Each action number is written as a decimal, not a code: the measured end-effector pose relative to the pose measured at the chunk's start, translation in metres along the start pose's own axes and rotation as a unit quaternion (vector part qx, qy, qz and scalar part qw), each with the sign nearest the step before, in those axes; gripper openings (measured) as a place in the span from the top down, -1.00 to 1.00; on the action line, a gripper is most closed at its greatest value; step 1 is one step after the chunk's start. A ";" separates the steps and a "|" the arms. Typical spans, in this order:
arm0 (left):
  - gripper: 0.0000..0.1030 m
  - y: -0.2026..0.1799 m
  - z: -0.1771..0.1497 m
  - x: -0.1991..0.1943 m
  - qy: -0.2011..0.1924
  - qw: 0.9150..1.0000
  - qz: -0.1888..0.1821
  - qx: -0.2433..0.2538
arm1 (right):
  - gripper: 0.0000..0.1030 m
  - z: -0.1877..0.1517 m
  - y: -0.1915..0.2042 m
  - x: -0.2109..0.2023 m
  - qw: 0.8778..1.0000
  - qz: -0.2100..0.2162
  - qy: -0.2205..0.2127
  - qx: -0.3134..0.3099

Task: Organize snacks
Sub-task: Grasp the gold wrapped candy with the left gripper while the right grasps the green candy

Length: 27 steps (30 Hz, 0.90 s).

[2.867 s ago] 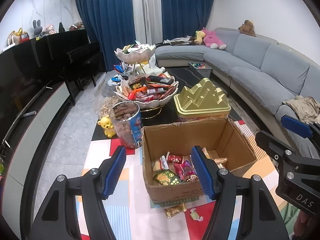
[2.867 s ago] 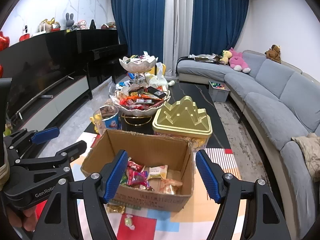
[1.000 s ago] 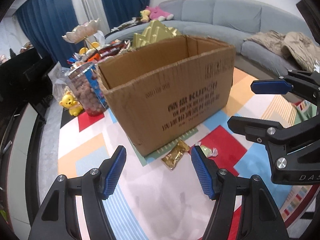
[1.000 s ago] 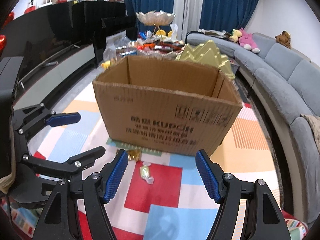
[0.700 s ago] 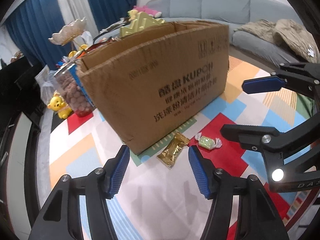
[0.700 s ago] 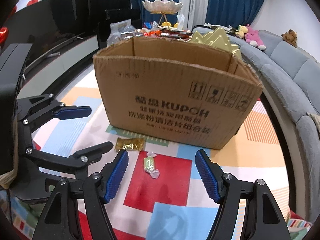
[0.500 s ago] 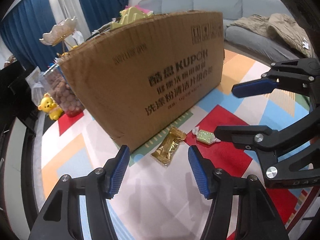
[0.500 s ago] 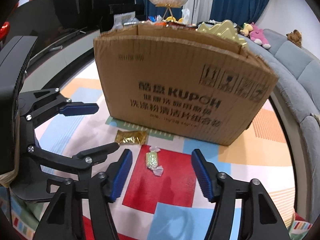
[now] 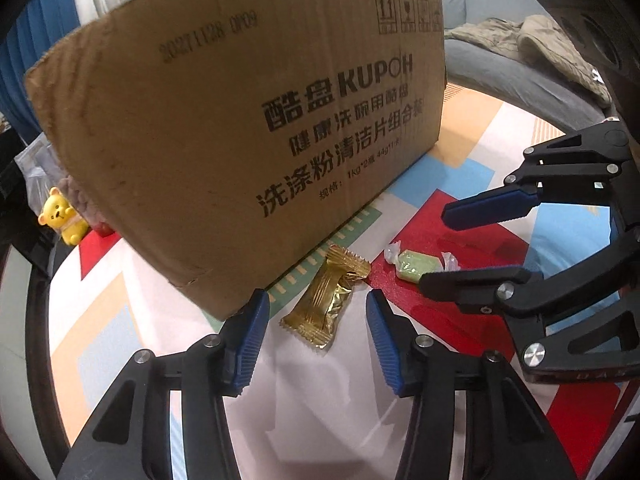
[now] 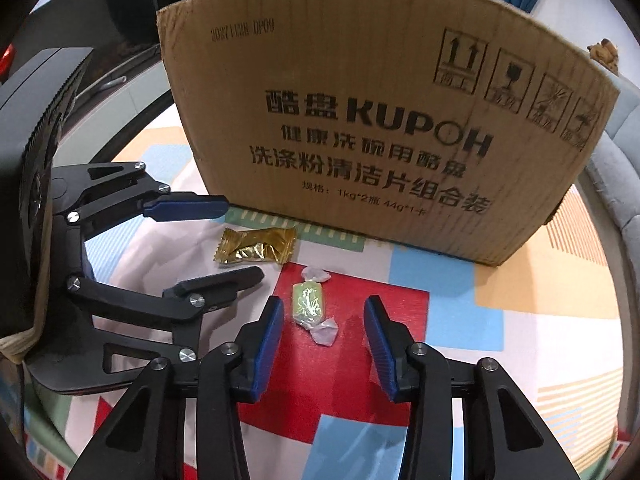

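Observation:
A gold-wrapped snack lies on the colourful mat just in front of the brown cardboard box. My left gripper is open low over the mat, its blue pads on either side of the gold wrapper. A green candy in a clear twist wrapper lies on a red patch to its right. My right gripper is open, its pads on either side of the green candy. In the right wrist view the gold snack, the left gripper and the box also show. The box's inside is hidden.
A yellow bear figure and a jar of snacks stand left of the box. A grey sofa with a beige garment is at the right. A black cabinet runs along the left. The mat spreads in front of the box.
Both grippers have come down from above the box to the mat in front of it. Their jaws have narrowed a little around the gold snack and the green candy.

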State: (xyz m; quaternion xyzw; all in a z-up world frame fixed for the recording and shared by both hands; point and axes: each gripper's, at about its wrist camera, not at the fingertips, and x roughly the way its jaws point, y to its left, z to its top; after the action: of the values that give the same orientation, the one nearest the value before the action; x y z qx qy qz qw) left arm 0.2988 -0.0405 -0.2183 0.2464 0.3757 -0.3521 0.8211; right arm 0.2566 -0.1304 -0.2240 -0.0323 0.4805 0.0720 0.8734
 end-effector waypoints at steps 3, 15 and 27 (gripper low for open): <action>0.05 0.003 0.002 0.005 -0.006 1.000 -0.004 0.001 | 0.23 -0.001 0.002 0.004 1.000 0.002 0.002 -0.002; 0.44 0.006 -0.005 0.005 -0.018 0.999 -0.029 -0.016 | 0.56 -0.006 0.001 0.013 1.000 0.015 0.004 -0.005; 0.56 -0.008 -0.010 -0.003 -0.007 0.999 -0.025 -0.034 | 0.59 0.001 -0.007 -0.003 1.000 0.017 -0.002 -0.004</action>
State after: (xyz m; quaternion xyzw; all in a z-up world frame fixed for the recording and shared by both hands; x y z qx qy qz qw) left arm 0.2873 -0.0380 -0.2231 0.2063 0.3876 -0.3614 0.8226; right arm 0.2571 -0.1377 -0.2205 -0.0276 0.4789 0.0884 0.8730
